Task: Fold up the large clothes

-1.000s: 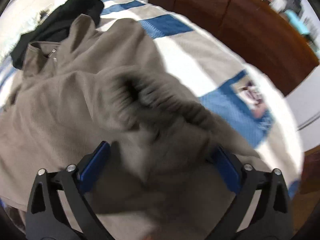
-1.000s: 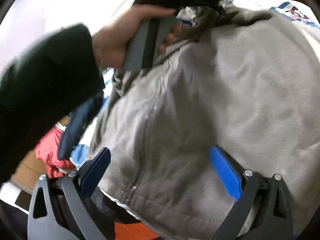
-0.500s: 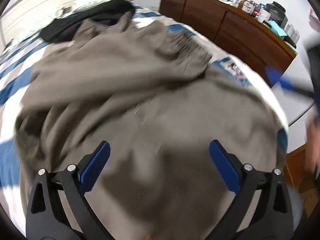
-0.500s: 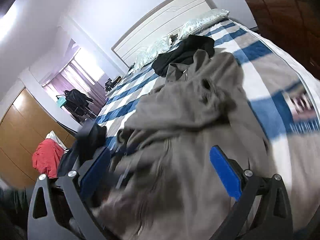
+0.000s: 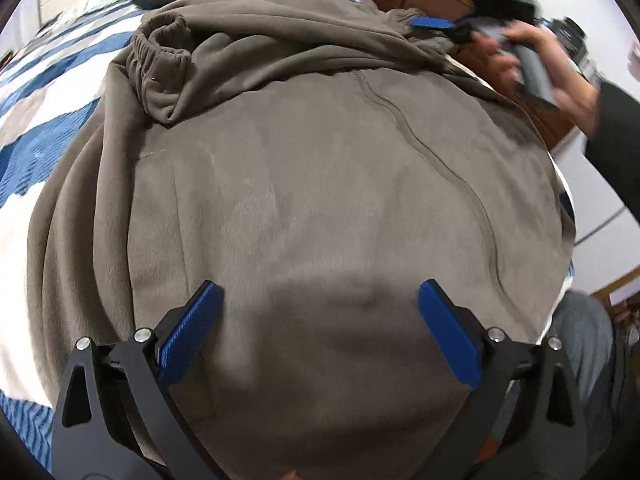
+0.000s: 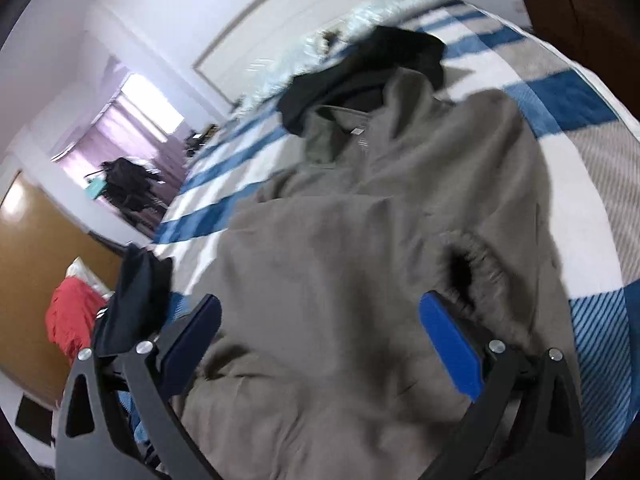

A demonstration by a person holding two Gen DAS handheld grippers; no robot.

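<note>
A large grey-brown zip jacket (image 5: 320, 184) lies spread on the bed, with one ribbed sleeve cuff (image 5: 160, 60) folded onto its body. My left gripper (image 5: 320, 320) is open and empty, hovering over the lower part of the jacket. My right gripper (image 6: 320, 328) is open and empty above the jacket (image 6: 360, 264), near the other cuff (image 6: 464, 268). In the left wrist view the right gripper (image 5: 440, 24) shows at the jacket's far edge, held by a hand (image 5: 532, 56). The collar (image 6: 340, 128) lies toward the headboard.
The bed has a blue, white and grey checked blanket (image 6: 580, 152). A black garment (image 6: 360, 68) lies by the pillows (image 6: 380, 12). A brown dresser (image 5: 520, 92) stands beside the bed. A red cloth (image 6: 72, 316) and a dark garment (image 6: 136, 292) lie at the left.
The left gripper let go of the sleeve cuff and now hovers over the flat body. The right gripper swung across the jacket to its far side; both views have shifted.
</note>
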